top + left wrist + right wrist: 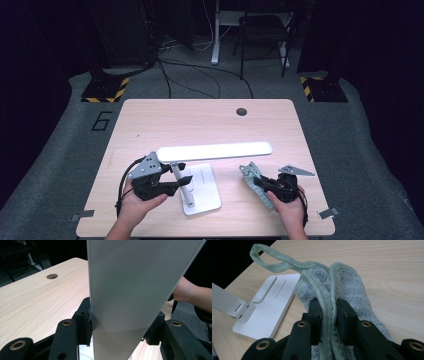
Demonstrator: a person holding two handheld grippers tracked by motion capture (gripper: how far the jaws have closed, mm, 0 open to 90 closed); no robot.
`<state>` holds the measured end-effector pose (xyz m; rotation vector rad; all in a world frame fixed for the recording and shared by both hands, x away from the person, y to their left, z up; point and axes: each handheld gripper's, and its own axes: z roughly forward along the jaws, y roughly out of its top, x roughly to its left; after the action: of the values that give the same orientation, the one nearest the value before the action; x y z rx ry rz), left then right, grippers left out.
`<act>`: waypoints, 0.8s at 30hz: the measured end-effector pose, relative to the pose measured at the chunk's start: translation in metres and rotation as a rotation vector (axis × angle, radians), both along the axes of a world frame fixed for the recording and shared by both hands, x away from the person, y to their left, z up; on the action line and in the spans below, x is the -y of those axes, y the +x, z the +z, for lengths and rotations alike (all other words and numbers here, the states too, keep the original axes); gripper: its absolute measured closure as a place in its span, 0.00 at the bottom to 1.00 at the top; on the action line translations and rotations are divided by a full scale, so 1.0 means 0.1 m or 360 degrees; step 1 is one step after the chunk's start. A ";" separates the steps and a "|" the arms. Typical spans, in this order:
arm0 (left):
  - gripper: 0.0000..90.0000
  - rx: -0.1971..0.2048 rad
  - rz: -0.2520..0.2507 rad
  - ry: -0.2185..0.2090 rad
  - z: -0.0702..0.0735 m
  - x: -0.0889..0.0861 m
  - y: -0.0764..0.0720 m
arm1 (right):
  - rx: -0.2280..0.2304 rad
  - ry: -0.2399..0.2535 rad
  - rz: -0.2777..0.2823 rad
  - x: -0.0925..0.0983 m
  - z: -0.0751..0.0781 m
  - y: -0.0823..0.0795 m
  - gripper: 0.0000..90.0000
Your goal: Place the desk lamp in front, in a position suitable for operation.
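Observation:
A white desk lamp stands at the table's front middle: flat base (202,192), upright arm (178,175) and long light bar (215,151) across the top. My left gripper (181,182) comes in from the left, shut on the arm low down. In the left gripper view the wide white arm (125,290) sits between the pads (88,322). My right gripper (261,183) is shut on a pale green fluffy cloth (251,175) lying right of the base. In the right gripper view the cloth's hemmed fold (329,290) is pinched between the jaws, its loop (274,261) trailing toward the base (269,307).
A round cable hole (241,111) sits near the table's far edge, also in the left gripper view as the hole (52,276). Beyond the table are a chair (262,30), a desk leg and cables on grey floor. The person's other hand (190,292) lies to the right.

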<state>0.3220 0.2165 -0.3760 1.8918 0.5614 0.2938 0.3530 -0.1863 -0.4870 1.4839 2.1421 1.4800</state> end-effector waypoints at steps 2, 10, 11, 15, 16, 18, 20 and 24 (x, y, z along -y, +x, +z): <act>0.58 0.0008 -0.0001 0.0003 0.00 0.00 0.00 | -0.0028 -0.0005 0.0006 -0.10 0.01 0.00 0.83; 0.59 0.0005 -0.0016 0.0004 0.00 0.00 0.00 | -0.0055 0.0006 0.0094 -0.60 -0.02 0.00 0.83; 0.59 0.0005 -0.0022 0.0010 0.00 -0.01 0.00 | -0.0061 -0.0004 0.0119 -0.70 -0.03 -0.01 0.83; 0.59 0.0013 -0.0028 0.0005 0.00 0.00 0.00 | -0.0063 -0.0025 0.0168 -0.99 -0.06 -0.02 0.83; 0.59 0.0013 -0.0030 0.0004 0.00 0.00 0.00 | -0.0047 -0.0024 0.0190 -1.08 -0.06 -0.01 0.83; 0.59 0.0014 -0.0029 -0.0003 -0.01 0.00 0.01 | -0.0004 -0.0016 0.0214 -1.20 -0.07 0.02 0.82; 0.59 0.0020 -0.0029 0.0002 -0.01 -0.01 0.01 | 0.0066 -0.0104 0.0235 -1.33 -0.11 0.05 0.80; 0.59 0.0022 -0.0015 0.0000 -0.01 0.00 0.00 | 0.0078 -0.0161 0.0286 -1.43 -0.19 0.10 0.74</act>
<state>0.3220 0.2165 -0.3768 1.8905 0.5429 0.3006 0.3630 -0.0437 -0.5056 1.2376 2.3359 1.4211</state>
